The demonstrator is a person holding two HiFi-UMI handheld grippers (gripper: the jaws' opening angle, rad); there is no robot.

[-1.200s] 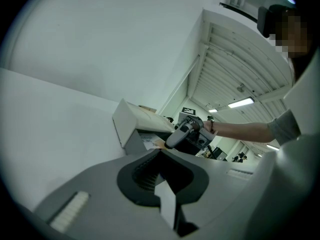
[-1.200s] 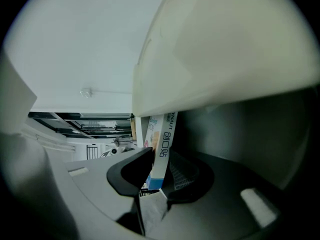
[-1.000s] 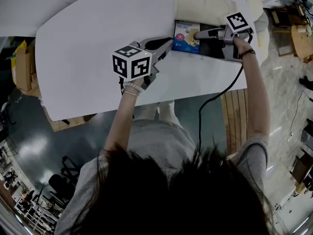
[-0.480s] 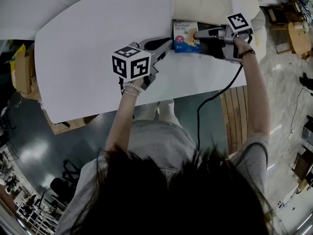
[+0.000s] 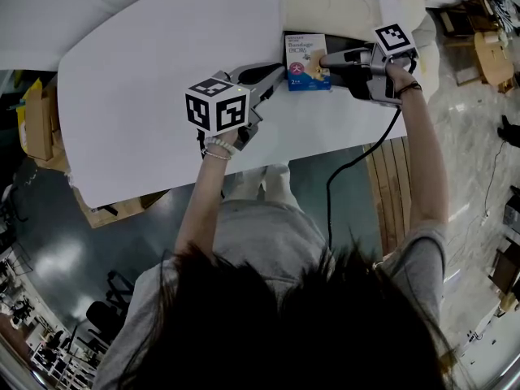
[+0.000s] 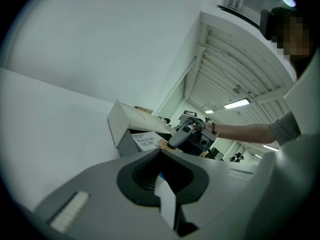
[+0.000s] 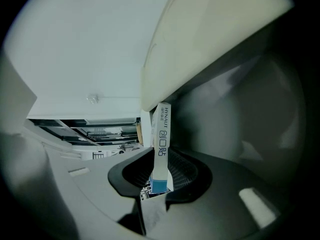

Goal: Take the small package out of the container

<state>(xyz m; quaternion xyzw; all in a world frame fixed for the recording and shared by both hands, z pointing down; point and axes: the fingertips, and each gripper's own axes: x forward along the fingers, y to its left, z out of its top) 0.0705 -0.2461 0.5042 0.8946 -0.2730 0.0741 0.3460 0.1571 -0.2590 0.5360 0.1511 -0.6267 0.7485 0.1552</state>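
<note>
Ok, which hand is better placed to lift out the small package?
Right: the right gripper has just been closing its jaws on the small package at the container; the left gripper sits apart over the table.

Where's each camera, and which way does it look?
Head view: on the person's head, looking down: arms, left gripper, right gripper, table.
Left gripper view: on left gripper, facing container and right gripper; own jaws below.
Right gripper view: on right gripper, under the lid; jaws, just closing, pinch small package.
Shared: all show the package.
</note>
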